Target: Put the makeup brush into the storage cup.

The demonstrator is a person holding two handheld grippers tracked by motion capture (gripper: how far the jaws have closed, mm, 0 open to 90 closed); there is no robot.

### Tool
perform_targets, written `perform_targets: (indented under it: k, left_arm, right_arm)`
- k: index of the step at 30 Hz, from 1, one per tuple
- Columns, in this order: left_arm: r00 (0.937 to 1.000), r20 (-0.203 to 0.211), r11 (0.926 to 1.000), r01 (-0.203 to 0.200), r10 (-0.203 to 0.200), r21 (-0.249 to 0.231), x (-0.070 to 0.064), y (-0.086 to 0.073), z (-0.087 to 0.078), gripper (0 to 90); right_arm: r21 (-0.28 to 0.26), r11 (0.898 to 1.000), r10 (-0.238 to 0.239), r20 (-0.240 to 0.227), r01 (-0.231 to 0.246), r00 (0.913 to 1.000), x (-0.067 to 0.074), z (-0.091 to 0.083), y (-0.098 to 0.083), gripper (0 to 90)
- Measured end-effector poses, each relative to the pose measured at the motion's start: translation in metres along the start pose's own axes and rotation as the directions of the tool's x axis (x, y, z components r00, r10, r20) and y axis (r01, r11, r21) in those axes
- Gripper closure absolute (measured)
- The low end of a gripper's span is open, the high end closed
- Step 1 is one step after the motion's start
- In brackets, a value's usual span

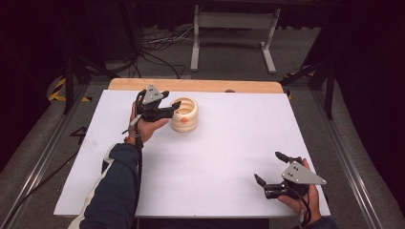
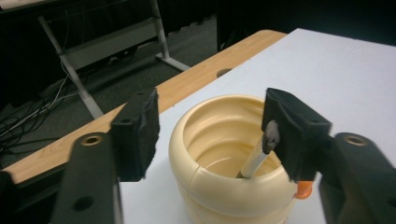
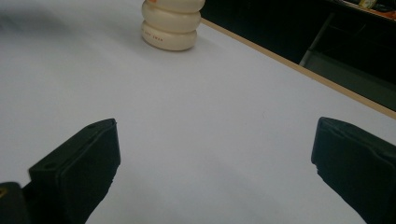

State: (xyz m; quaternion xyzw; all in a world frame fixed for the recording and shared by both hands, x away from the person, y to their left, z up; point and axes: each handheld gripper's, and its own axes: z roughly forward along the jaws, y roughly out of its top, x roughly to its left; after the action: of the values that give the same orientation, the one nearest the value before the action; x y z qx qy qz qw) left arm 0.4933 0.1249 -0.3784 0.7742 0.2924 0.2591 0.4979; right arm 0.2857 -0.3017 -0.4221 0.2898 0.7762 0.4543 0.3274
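Left gripper (image 1: 168,101), right gripper (image 1: 271,168): black two-jaw bodies, grey three-cornered top plates, round screw holes, black trailing cables. Left forearm clad in dark blue sleeve (image 1: 114,191), white stripe.

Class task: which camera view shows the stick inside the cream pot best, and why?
The left gripper view: it looks into the pot, so the stick leaning inside shows. The high view gives the pot small, its inside unclear. The right gripper view gives just its outer wall.
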Motion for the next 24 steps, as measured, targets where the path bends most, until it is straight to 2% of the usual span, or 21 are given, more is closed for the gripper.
perform_targets:
  k: [2, 4, 5, 7, 10, 16, 18, 24]
  left_arm:
    - [0.9998, -0.018, 0.9999, -0.010, 0.011, 0.014, -0.001, 0.001, 0.000, 30.5]
    - [0.9999, -0.014, 0.9999, -0.006, 0.006, 0.015, -0.001, 0.001, -0.001, 24.0]
    - [0.9998, -0.019, 0.9998, -0.003, 0.003, 0.020, -0.001, 0.001, -0.001, 24.0]
    - [0.9993, -0.037, 0.9997, -0.005, 0.006, 0.026, 0.000, 0.001, -0.002, 12.8]
    - [0.9990, -0.044, 0.9998, 0.001, 0.000, 0.018, 0.001, 0.002, -0.005, 7.0]
    - [0.9982, -0.060, 1.0000, -0.008, 0.008, -0.003, 0.000, 0.002, -0.010, 2.5]
    - [0.9990, -0.044, 0.9997, -0.010, 0.009, -0.021, 0.000, 0.002, -0.013, 2.2]
    - [0.9981, -0.025, 0.9981, -0.057, 0.056, -0.023, -0.004, 0.002, -0.018, 1.6]
  right_arm:
    - [0.002, 1.000, -0.004, 0.001, 0.004, 1.0000, 0.000, 0.000, 0.000, 1.9]
    - [0.001, 1.000, -0.004, 0.002, 0.004, 1.0000, 0.000, 0.000, 0.000, 2.0]
    - [-0.002, 1.000, 0.000, 0.004, 0.000, 1.0000, -0.001, 0.000, 0.000, 1.9]
    - [0.001, 1.000, 0.005, 0.004, -0.005, 1.0000, -0.001, 0.001, -0.001, 1.9]
    - [0.004, 1.000, -0.003, 0.001, 0.003, 1.0000, 0.000, 0.001, -0.001, 1.9]
    - [0.004, 1.000, 0.003, 0.002, -0.003, 1.0000, 0.000, 0.001, -0.001, 1.9]
    - [0.005, 1.000, 0.002, 0.002, -0.002, 1.0000, 0.000, 0.001, -0.001, 1.9]
    - [0.006, 1.000, -0.002, -0.001, 0.002, 1.0000, 0.000, 0.002, -0.001, 1.9]
